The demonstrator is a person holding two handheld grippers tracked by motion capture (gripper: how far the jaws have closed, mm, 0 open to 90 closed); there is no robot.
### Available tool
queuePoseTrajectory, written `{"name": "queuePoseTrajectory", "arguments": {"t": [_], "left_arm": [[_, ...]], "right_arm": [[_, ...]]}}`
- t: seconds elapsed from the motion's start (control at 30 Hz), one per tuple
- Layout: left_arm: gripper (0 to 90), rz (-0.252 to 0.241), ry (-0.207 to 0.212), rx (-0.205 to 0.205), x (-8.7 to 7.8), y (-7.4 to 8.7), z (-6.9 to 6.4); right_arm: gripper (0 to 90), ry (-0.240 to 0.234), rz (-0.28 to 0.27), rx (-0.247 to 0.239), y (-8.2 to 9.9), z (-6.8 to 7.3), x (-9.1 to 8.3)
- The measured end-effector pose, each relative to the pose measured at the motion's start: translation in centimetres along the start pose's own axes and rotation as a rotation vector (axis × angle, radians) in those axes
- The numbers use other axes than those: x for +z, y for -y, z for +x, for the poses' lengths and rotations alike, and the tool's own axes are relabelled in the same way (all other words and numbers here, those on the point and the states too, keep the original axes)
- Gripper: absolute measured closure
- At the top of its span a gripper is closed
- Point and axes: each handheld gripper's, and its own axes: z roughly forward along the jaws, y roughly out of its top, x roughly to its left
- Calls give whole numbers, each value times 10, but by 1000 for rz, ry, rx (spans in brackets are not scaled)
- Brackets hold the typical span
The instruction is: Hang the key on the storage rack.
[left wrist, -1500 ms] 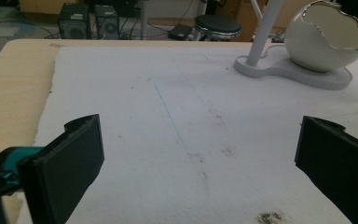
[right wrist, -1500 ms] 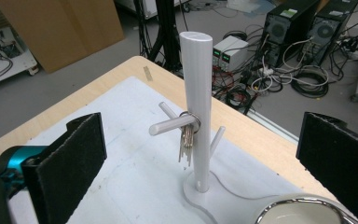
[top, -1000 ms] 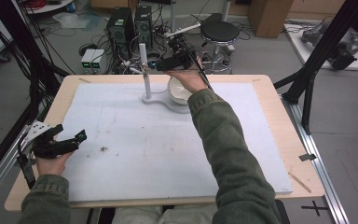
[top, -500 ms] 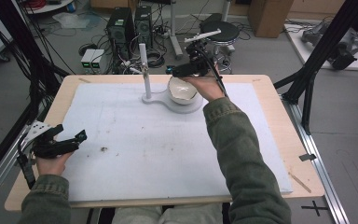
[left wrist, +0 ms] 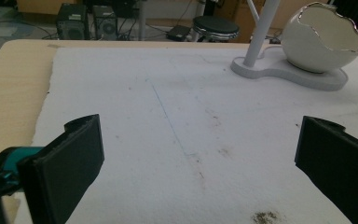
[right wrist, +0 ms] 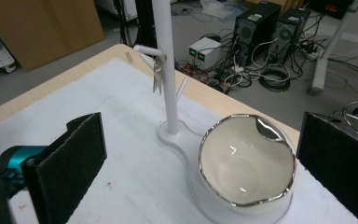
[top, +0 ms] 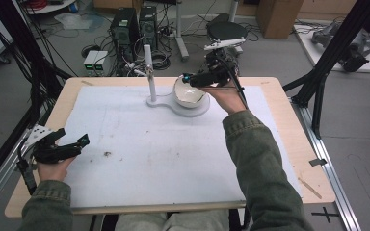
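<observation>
A white, egg-shaped bowl (top: pixel 189 95) with a silver rim sits on the round end of a white stand base (top: pixel 172 105) at the back middle of the table. The bowl (right wrist: pixel 244 163) looks empty. From the same base rises a thin white post (top: pixel 149 72); keys (right wrist: pixel 157 75) hang on its small hook. My right gripper (top: pixel 190 80) hovers open just above the bowl's far right rim, its jaws wide apart around nothing. My left gripper (top: pixel 78 144) rests open at the table's left edge, far from the bowl (left wrist: pixel 320 42), with bare mat between its jaws.
A white mat (top: pixel 164 154) covers most of the wooden table (top: pixel 289 125), with a dirt speck (top: pixel 107 154) near the left gripper. Black frame posts (top: pixel 335 53) stand at both sides. Computers (top: pixel 125 24), cables and a stool (top: pixel 226 30) lie on the floor beyond.
My right gripper has moved right and a little nearer, from beside the post's top to over the bowl. The left gripper has stayed still.
</observation>
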Motion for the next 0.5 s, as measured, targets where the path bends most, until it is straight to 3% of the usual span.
{"name": "queuePoseTrajectory", "arguments": {"t": [0.5], "left_arm": [[17,-2,4,-7,-2,0,-2]], "right_arm": [[6,43,-25,67,46,-25,-32]]}}
